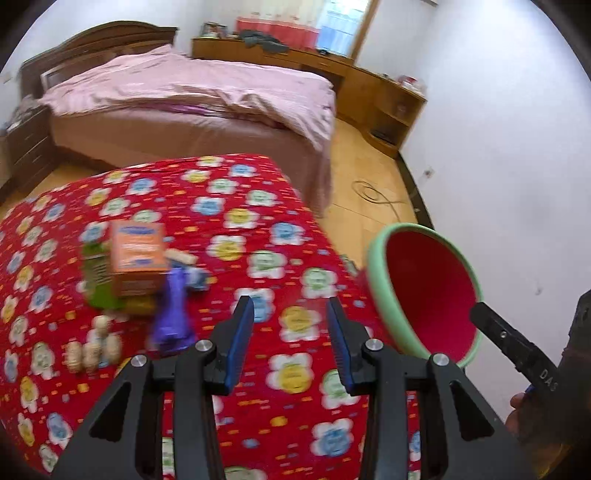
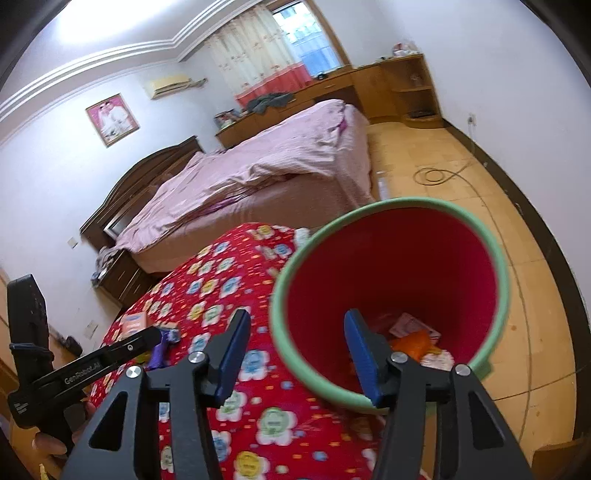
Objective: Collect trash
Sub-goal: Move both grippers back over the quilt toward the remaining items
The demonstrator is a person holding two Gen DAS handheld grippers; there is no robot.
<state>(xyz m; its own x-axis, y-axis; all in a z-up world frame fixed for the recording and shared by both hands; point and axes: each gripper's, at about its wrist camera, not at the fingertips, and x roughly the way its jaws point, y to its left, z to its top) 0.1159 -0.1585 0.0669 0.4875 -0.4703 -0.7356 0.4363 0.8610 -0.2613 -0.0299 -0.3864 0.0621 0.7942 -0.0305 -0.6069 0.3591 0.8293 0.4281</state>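
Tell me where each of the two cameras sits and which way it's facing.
Left wrist: on the left gripper, looking down over the red floral cloth at the orange box; open fingers show.
Right wrist: on the right gripper, facing into the red bin; open fingers show.
Shared: bin, cloth, pink bed.

I'm working in a home bedroom. A bed (image 2: 258,173) with a rumpled pink cover and dark wooden headboard (image 2: 147,177) lies at eleven o'clock. Low wooden cabinets (image 2: 402,79) run under the curtained window (image 2: 295,33) at twelve, with a framed portrait (image 2: 112,119) and an air conditioner (image 2: 168,85) on the wall.
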